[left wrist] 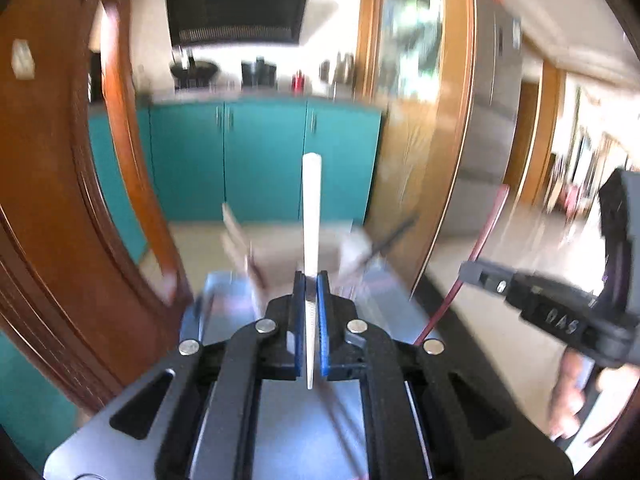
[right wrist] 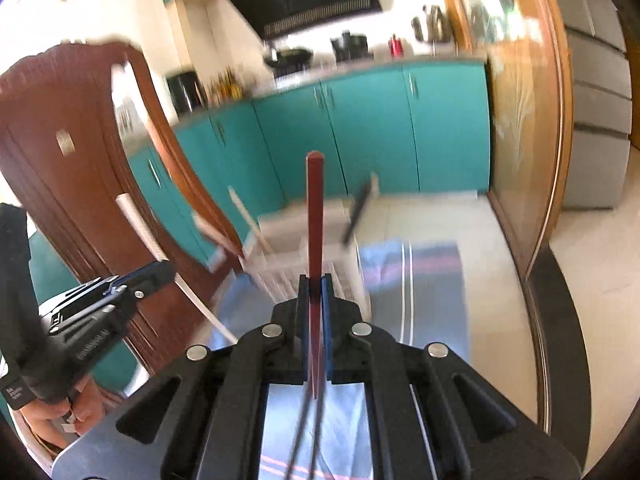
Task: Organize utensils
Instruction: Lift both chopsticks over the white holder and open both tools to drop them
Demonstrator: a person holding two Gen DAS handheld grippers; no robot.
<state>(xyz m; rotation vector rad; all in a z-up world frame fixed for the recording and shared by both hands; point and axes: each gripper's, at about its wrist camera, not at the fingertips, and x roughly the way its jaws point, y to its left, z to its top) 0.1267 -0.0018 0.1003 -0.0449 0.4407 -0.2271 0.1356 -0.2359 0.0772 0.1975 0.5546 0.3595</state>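
Observation:
My left gripper (left wrist: 311,280) is shut on a white chopstick (left wrist: 311,216) that stands upright between its blue pads. My right gripper (right wrist: 315,280) is shut on a red chopstick (right wrist: 315,208), also upright. Each gripper shows in the other's view: the right gripper (left wrist: 466,272) with its red chopstick (left wrist: 486,240) at the right, the left gripper (right wrist: 170,270) with its white chopstick (right wrist: 138,228) at the left. Below and ahead, blurred, a white utensil holder (right wrist: 280,236) holds a beige stick (right wrist: 248,216) and a black utensil (right wrist: 358,212). In the left wrist view the holder (left wrist: 280,248) is a pale smear.
A blue cloth (right wrist: 420,280) with pink stripes covers the surface under the holder. A brown wooden door (left wrist: 60,200) stands close on the left, teal cabinets (left wrist: 260,152) lie ahead, and a glass door with a wooden frame (right wrist: 520,140) is on the right. A person's hand (right wrist: 52,416) grips the left handle.

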